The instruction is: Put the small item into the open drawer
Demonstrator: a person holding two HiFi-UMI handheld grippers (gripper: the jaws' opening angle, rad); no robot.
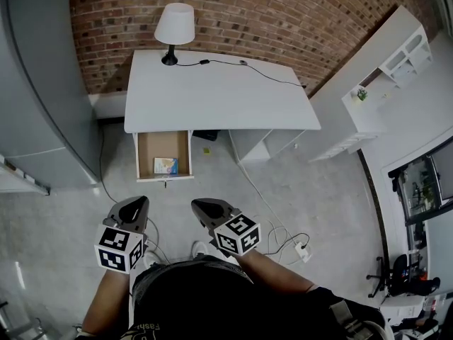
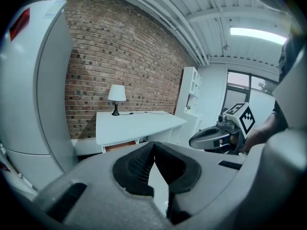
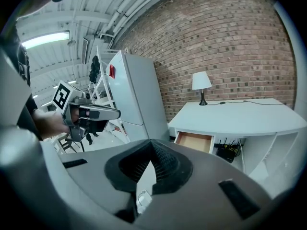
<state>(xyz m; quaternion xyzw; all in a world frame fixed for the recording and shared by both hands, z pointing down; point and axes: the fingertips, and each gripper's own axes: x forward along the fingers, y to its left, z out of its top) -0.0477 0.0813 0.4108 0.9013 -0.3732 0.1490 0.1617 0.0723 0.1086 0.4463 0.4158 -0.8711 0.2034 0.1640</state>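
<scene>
Though open floor (image 1: 311,190) separates 2 grippers from the drawer (image 1: 159,144), the small item (image 1: 166,165) lies inside.
Empty, the left gripper (image 1: 136,205) and right gripper (image 1: 200,207) press ribbed black fingers (image 2: 139,162) together; the flat item sits by the wooden drawer's front wall, clear of the white tabletop (image 1: 212,98) edge.

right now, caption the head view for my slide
Both shut, empty, left gripper and right gripper face a white desk whose open drawer holds a small item

I see the white rectangular worktop (image 1: 212,98) carrying a white-shaded black-stemmed lamp (image 1: 174,25) and its thin black cable (image 1: 204,62); its open wooden drawer (image 1: 157,144) holds a small blue-and-yellow packet (image 1: 166,166).
</scene>
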